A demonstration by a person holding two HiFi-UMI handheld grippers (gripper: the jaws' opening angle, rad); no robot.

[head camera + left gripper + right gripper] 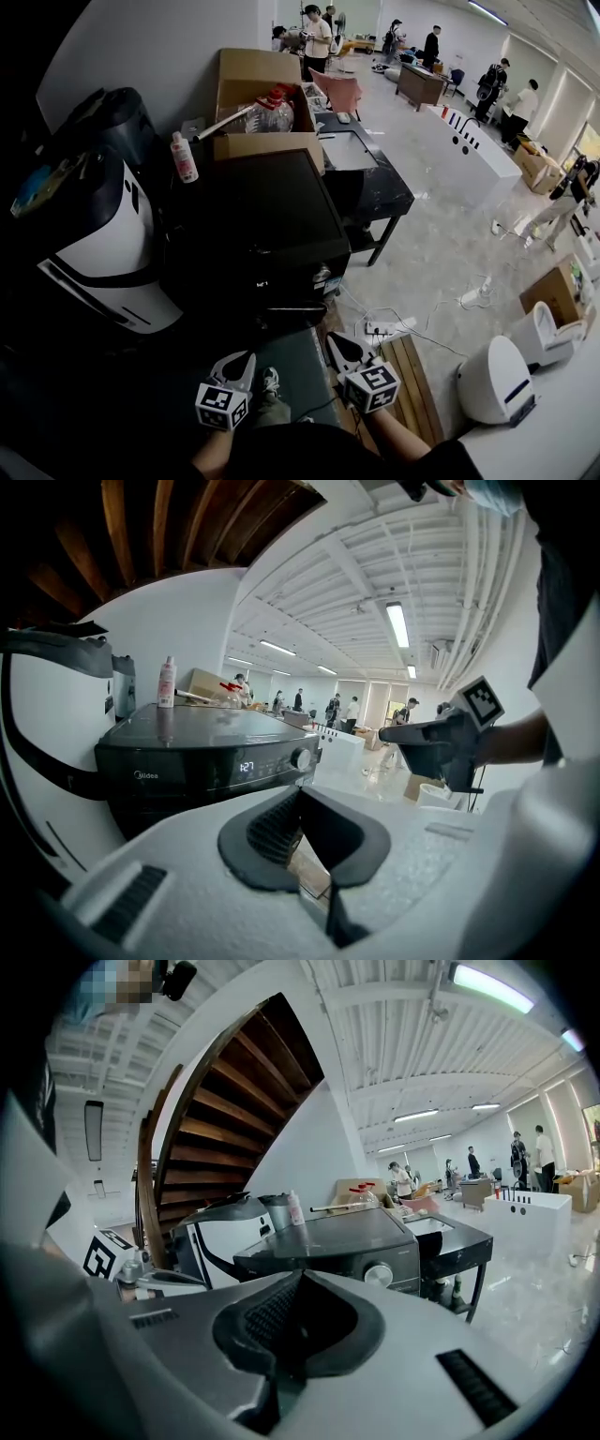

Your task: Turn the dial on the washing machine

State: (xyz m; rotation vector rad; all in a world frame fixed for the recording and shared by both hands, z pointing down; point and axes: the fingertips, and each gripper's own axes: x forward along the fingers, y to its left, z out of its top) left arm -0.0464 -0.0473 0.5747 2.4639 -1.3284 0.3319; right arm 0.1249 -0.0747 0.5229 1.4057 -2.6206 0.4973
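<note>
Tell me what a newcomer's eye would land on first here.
The dark washing machine fills the middle of the head view, its silver dial at the front panel's right end, untouched. Below it, the left gripper and right gripper hang side by side, both shut and empty. A white bottle stands on its top, back left.

Counted: one washing machine (253,225) at centre frame with one dial (302,758), one white bottle (184,157) at its upper left, one pink chair (337,91) upper centre, one power strip (380,328) lower right, two grippers, left gripper (246,356) and right gripper (334,337), at bottom.
</note>
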